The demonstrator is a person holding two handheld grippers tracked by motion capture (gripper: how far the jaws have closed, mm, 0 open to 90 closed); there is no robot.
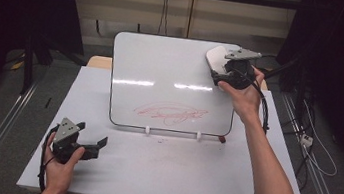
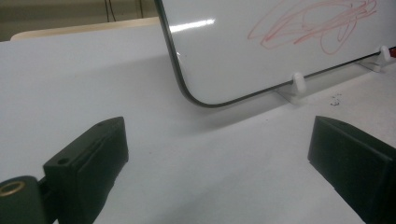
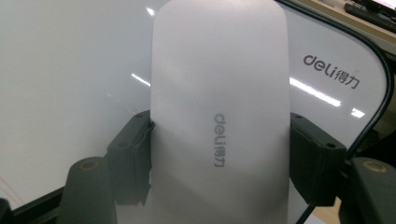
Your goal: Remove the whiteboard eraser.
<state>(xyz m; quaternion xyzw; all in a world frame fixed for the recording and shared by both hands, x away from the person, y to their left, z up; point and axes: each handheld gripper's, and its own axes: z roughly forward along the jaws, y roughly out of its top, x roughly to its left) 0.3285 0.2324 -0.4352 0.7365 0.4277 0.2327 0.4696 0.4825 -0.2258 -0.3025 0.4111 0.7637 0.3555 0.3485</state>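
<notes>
Dark curtains ring a white table point(image 1: 159, 176) where a whiteboard point(image 1: 162, 75) leans on clips, its red scribble point(image 1: 170, 112) facing the person. At its top right corner the right gripper point(image 1: 222, 66) clamps a white eraser point(image 3: 219, 102), probably poised to wipe. The left gripper point(image 1: 96, 143) rests idle, jaws spread and empty.

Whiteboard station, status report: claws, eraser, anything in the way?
Right claw shut on eraser, at whiteboard top corner. Left claw open, on table. Red scribble unwiped. Nothing blocking.
</notes>
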